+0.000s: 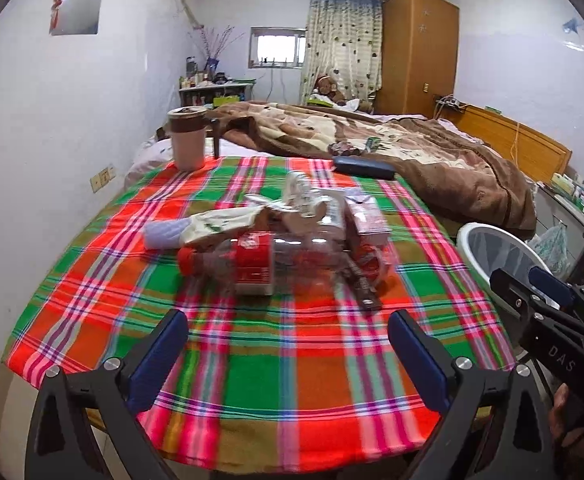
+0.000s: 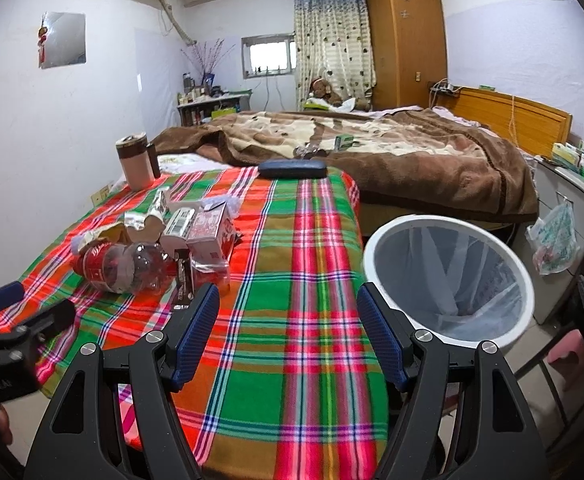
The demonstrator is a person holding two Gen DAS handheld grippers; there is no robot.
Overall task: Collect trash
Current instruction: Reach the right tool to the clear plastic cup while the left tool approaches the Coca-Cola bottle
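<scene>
A pile of trash lies on the plaid tablecloth [image 1: 252,360]: a crushed clear bottle with a red label [image 1: 252,266], a pink carton [image 1: 365,220], crumpled foil wrappers [image 1: 303,196] and a dark snack wrapper [image 1: 361,290]. From the right wrist the same bottle [image 2: 124,266] and carton [image 2: 210,232] sit left of centre. My left gripper [image 1: 288,338] is open, just short of the bottle. My right gripper [image 2: 288,316] is open above bare cloth, between the pile and the white bin [image 2: 449,276]. The right gripper [image 1: 531,284] also shows at the left view's right edge.
A pink tumbler with a brown band [image 1: 188,138] and a dark glasses case [image 1: 363,167] stand at the table's far edge. Behind lies a bed with a brown blanket [image 2: 371,152]. The bin [image 1: 491,250], lined with a clear bag, stands off the table's right side.
</scene>
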